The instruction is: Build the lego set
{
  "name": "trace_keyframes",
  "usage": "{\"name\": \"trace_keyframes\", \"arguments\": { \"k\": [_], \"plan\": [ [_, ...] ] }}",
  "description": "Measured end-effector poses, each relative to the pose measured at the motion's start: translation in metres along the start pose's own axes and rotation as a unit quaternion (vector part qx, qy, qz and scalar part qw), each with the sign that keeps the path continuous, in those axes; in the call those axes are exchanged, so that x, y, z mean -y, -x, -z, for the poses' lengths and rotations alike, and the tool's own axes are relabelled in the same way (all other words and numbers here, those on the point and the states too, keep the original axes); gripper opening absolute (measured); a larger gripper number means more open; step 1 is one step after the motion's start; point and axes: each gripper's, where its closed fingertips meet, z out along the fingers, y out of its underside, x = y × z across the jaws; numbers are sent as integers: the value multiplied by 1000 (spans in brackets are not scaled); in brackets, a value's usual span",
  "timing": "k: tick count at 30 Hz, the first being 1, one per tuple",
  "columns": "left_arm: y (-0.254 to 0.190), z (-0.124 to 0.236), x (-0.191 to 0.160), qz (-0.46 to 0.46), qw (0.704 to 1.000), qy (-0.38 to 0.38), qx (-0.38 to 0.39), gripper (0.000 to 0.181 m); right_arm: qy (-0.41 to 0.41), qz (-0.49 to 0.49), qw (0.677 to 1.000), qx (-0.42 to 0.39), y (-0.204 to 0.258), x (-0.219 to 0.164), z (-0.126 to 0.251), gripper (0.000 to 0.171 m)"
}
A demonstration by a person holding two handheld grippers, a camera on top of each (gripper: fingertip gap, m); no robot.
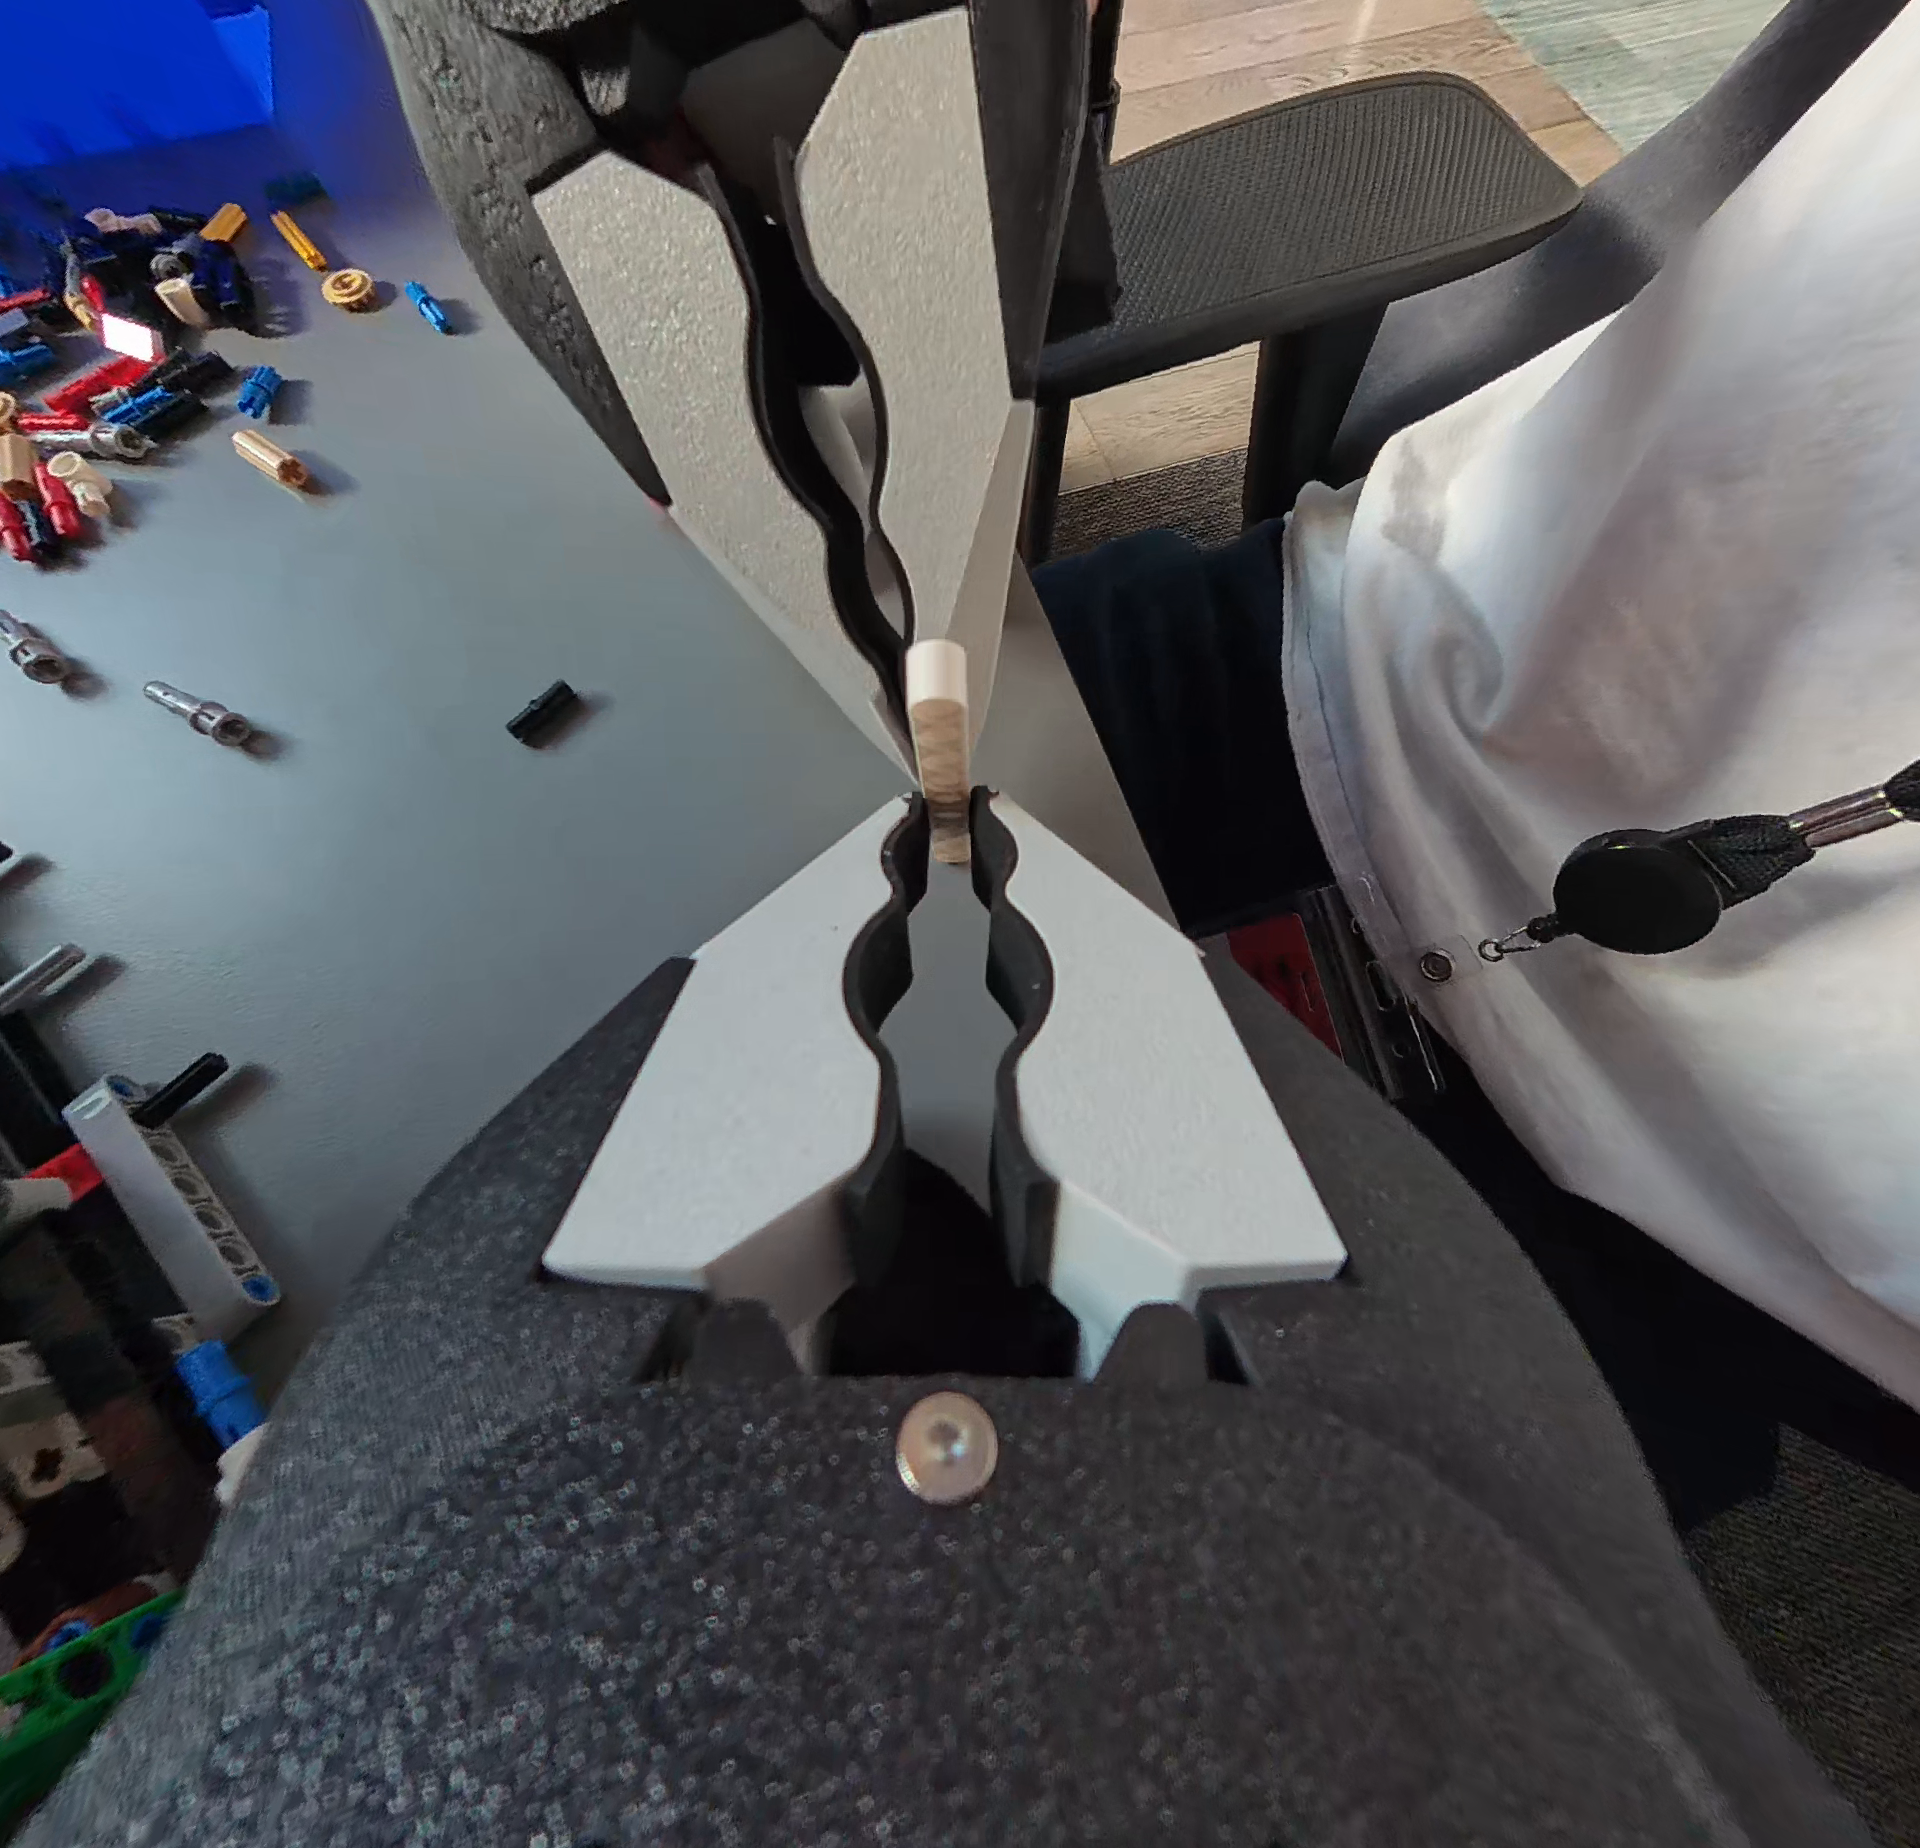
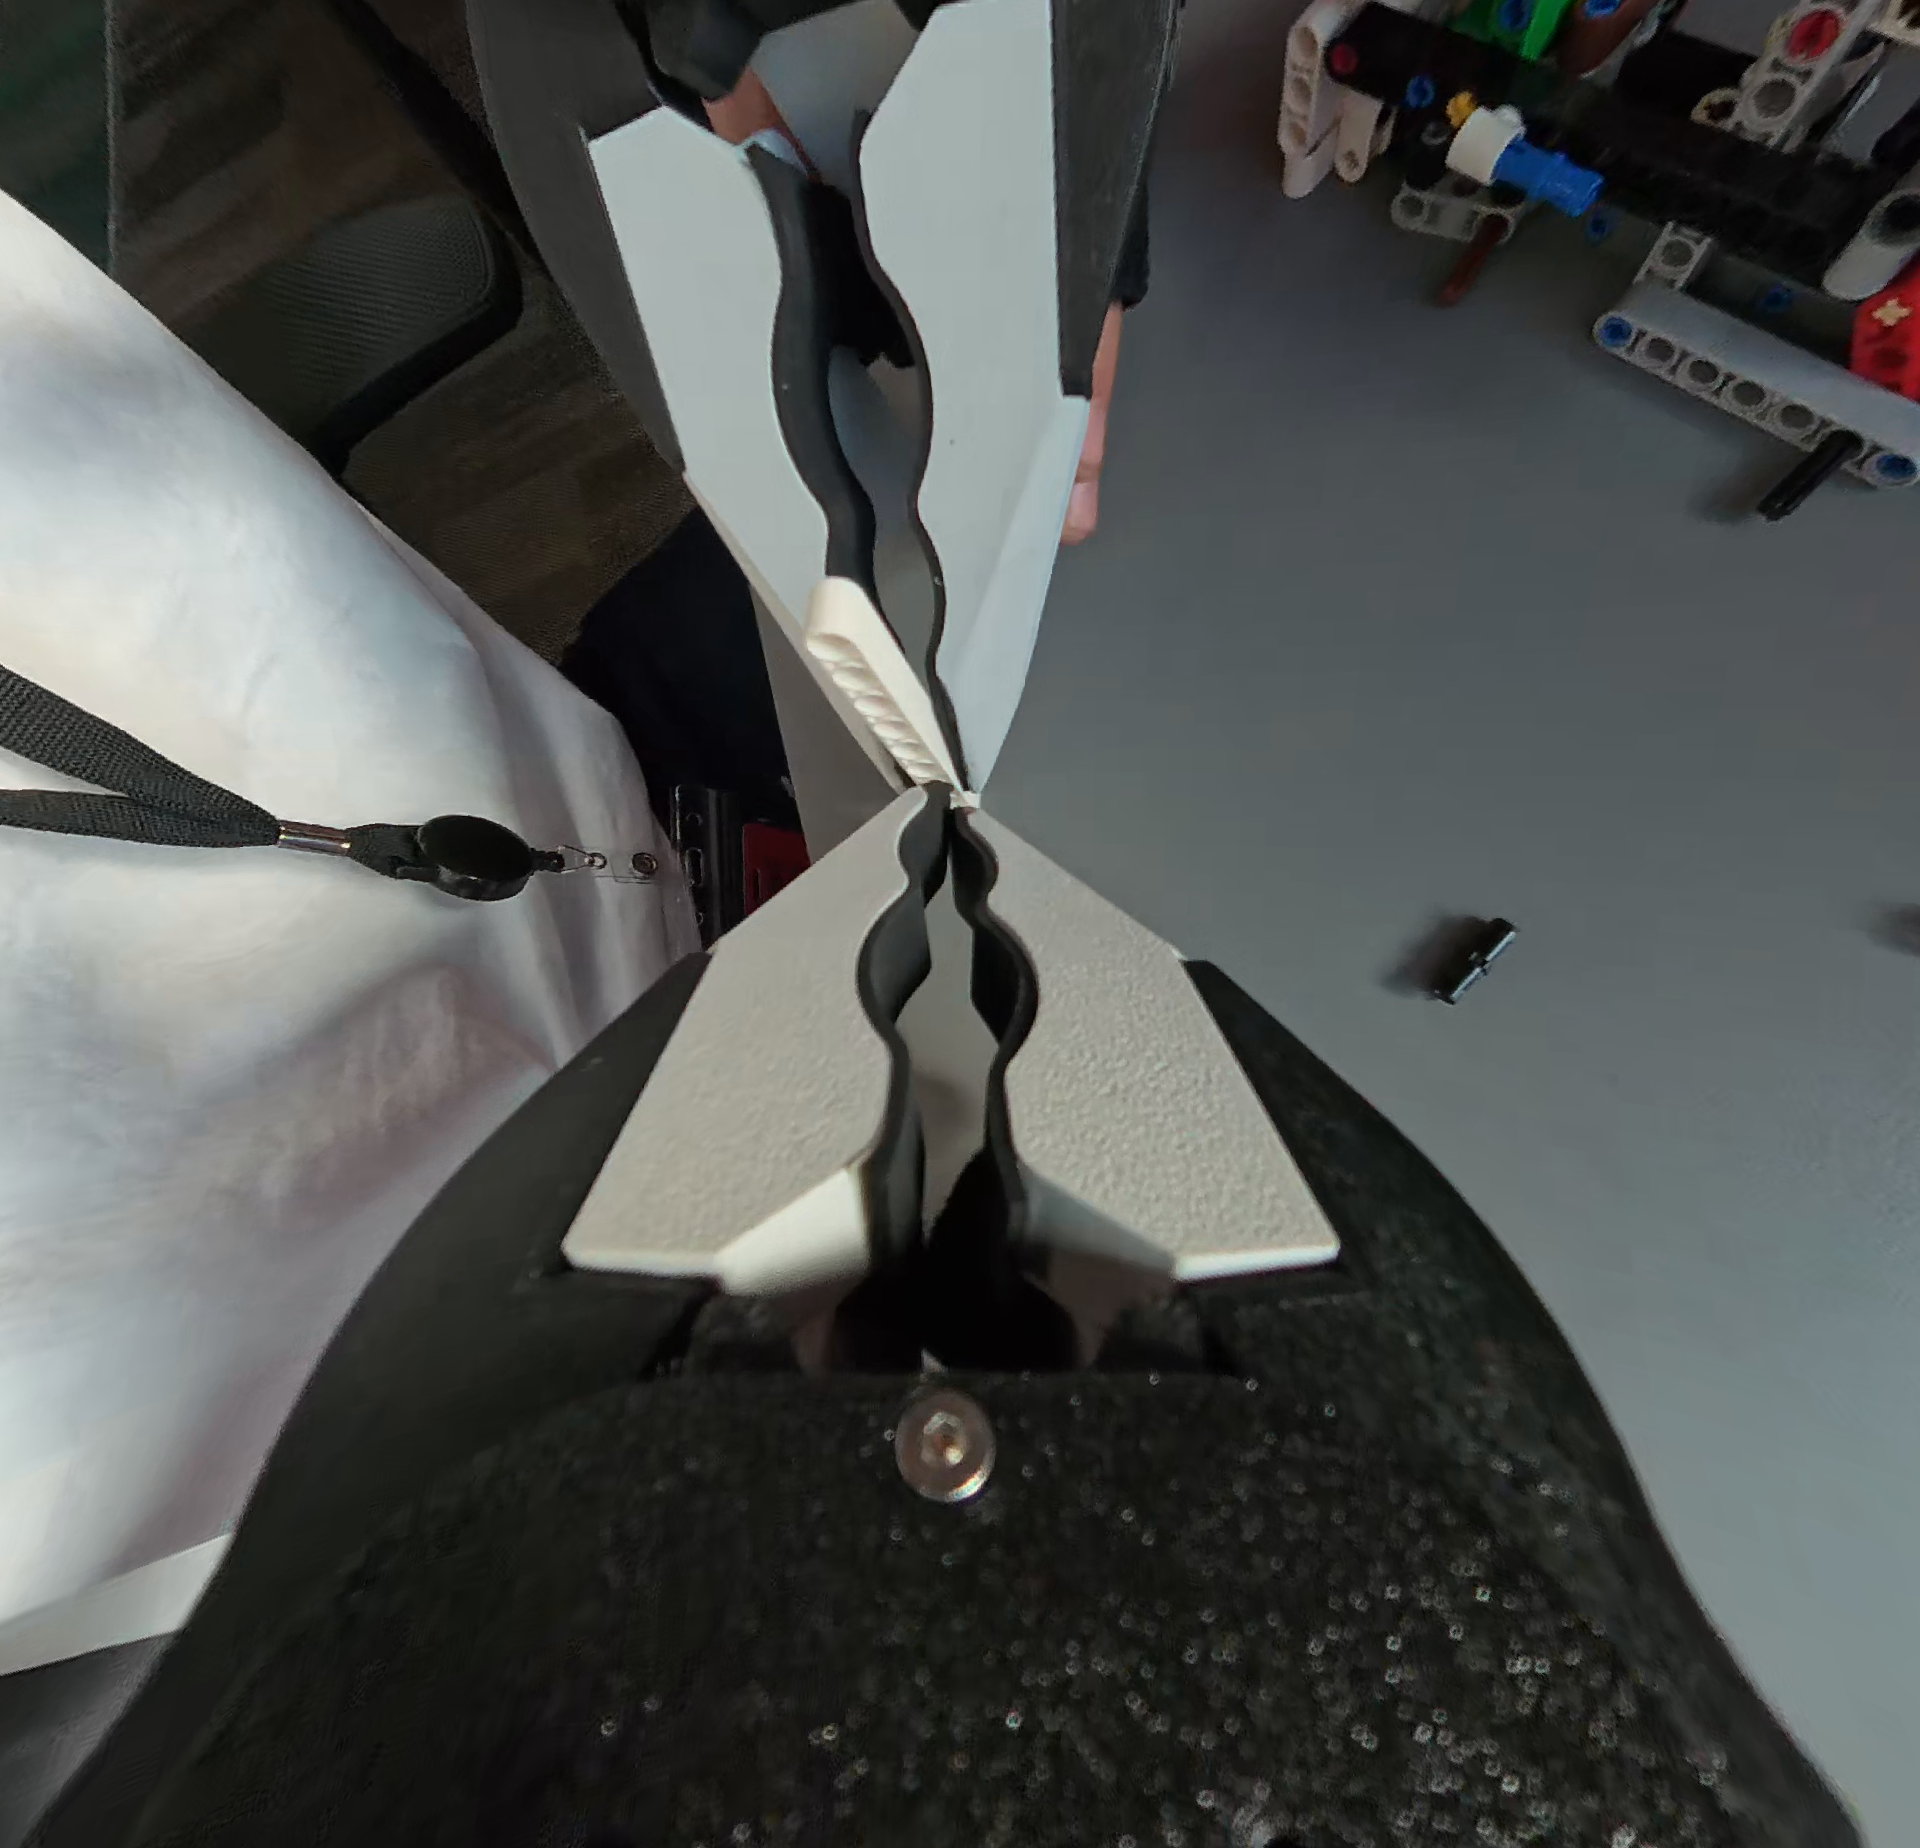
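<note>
Both claws pinch one white beam [image 2: 878,681] together: left claw [image 1: 951,822], right claw [image 2: 951,806]. The model [image 2: 1621,136] looks half-built, and loose pieces [image 1: 114,364] wait on the bench [image 1: 468,811].

The multicoloured brick model [image 2: 1621,125] runs off the right wrist view's top edge; the green perforated beam [image 1: 73,1684] is cropped at the left wrist view's corner.

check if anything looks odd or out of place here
Nothing looks damaged or spilled. The one oddity is that both tongs grip the same slim white perforated lego beam at once, tip to tip in mid-air: left tongs at one end, right tongs at the other.
</note>
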Motion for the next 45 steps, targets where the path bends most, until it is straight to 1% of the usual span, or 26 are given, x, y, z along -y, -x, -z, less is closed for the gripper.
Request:
{"name": "trace_keyframes", "arguments": {
  "k": [5, 8, 10, 12, 14, 15, 16, 20, 22, 23, 24, 26, 30, 33, 37, 39, 41, 42, 43, 45],
  "plan": [
    [-1, 1, 0, 15, 1000, 1, -15, 6, -32, 10, 999, -41, -6, 4, 6, 0],
    [0, 1, -1, 30, 999, 0, -21, 6, -101, 27, 993, -53, -2, 13, 21, 0],
    [2, 2, -1, 41, 999, -1, -26, 6, -149, 69, 984, -69, 1, 24, 26, 16],
    [3, 2, -1, 41, 999, -1, -22, 6, -179, 51, 981, -63, 11, 35, 23, 20],
    [3, 1, -1, 36, 999, -1, -18, 6, -178, 47, 980, -68, 11, 41, 14, 22],
    [2, 1, -1, 33, 999, 0, -19, 6, -172, 53, 980, -87, 7, 41, 10, 10],
    [3, 2, -1, 34, 999, -1, -13, 6, -170, 70, 977, -108, 2, 41, 11, 6],
    [3, 5, 4, 45, 998, -19, -26, 7, -194, 38, 976, -92, 3, 44, 15, 6],
    [5, 5, 6, 45, 998, -24, -21, 22, -227, 34, 970, -77, 7, 49, 17, 6],
    [3, 5, 7, 42, 998, -28, -27, 24, -239, 29, 969, -61, 11, 51, 17, 6],
    [1, 6, 7, 37, 998, -27, -30, 6, -246, 27, 967, -67, 11, 52, 18, 6],
    [3, 5, 7, 27, 999, -27, -17, 6, -249, 32, 964, -89, 7, 52, 20, 6],
    [12, 4, 4, 25, 999, -18, 12, 6, -247, 9, 962, -116, 0, 48, 24, 8],
    [21, 10, 5, 24, 999, -29, 27, 7, -270, 12, 954, -129, -1, 43, 36, 19],
    [29, 18, 12, 40, 997, -63, 32, 6, -341, 15, 934, -110, -1, 35, 57, 26],
    [30, 18, 14, 40, 996, -68, 31, 6, -374, -1, 925, -64, 3, 35, 70, 26],
    [31, 16, 15, 33, 997, -68, 34, 6, -373, -23, 927, -34, -2, 32, 76, 25],
    [32, 15, 16, 30, 997, -67, 37, 6, -375, -18, 927, -10, -1, 32, 79, 25],
    [34, 14, 17, 27, 997, -67, 41, 6, -386, -30, 922, -8, -6, 33, 83, 28],
    [36, 10, 20, 23, 996, -68, 43, 6, -384, -37, 922, 27, -2, 34, 83, 37]
  ]
}}
